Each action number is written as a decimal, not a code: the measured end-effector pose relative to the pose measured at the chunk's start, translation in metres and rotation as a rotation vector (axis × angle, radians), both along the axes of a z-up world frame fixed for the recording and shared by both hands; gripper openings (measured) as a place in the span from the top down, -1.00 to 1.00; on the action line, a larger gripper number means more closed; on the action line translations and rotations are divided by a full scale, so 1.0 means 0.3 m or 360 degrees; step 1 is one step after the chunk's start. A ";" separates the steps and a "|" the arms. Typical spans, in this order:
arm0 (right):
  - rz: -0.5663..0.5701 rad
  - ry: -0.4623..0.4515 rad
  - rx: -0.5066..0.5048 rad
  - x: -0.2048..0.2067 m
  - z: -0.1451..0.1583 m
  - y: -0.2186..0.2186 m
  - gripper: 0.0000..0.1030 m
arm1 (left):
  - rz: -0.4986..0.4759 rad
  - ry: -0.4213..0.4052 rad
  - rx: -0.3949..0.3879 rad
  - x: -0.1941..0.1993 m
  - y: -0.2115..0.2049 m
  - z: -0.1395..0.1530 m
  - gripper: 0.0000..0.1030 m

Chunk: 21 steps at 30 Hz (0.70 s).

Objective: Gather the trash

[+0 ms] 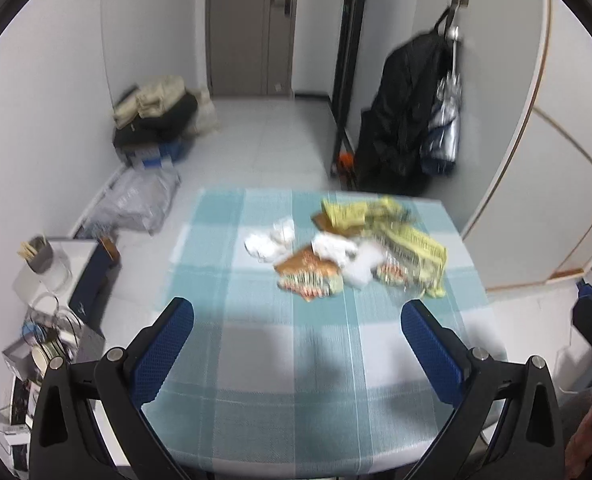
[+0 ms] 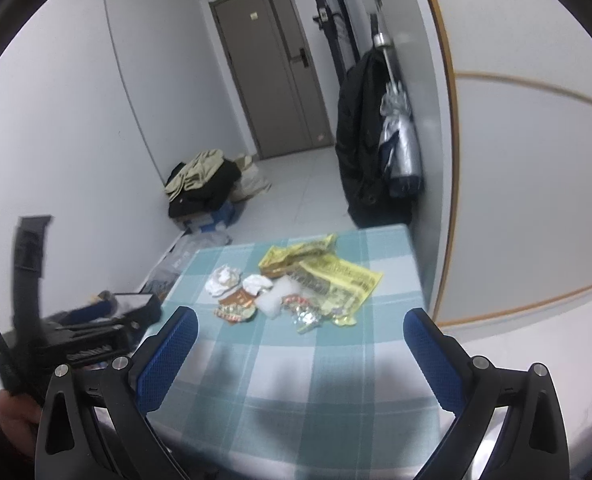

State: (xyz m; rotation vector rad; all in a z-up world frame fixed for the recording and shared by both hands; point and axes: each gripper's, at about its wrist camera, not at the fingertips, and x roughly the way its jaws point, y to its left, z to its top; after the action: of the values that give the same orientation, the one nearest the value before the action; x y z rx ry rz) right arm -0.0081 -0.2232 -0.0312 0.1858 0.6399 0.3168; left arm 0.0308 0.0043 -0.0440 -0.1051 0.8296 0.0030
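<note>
A heap of trash lies on the far half of a table with a blue-and-white checked cloth. It holds crumpled white tissues, an orange snack wrapper, yellow wrappers and a white plastic piece. My left gripper hangs open above the near part of the cloth, short of the heap, nothing between its blue fingers. My right gripper is open too, just short of the heap. The left gripper's body shows at the right wrist view's left edge.
A white wall and cabinet stand along the table's right edge. A black coat and a bag hang beyond the far edge. Left of the table are a low stand with a grey cup, cables, and clothes piled on boxes.
</note>
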 end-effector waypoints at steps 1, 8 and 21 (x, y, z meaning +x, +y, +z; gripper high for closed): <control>-0.0002 0.0021 0.0006 0.010 -0.006 -0.006 -1.00 | -0.0007 0.0044 -0.0023 0.012 0.003 -0.017 -0.98; 0.0021 0.0110 0.0003 0.072 -0.037 -0.037 -1.00 | -0.0082 0.0309 -0.0087 0.137 -0.005 -0.103 -0.97; 0.0024 0.0334 0.0177 0.173 -0.101 -0.122 -1.00 | -0.0201 0.0547 0.0129 0.333 -0.049 -0.256 -0.93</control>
State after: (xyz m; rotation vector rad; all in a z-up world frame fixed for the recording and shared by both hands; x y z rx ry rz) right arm 0.0437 -0.2598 -0.0614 0.3236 0.8320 0.3501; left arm 0.1307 -0.0104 -0.1209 0.0256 1.1769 -0.0659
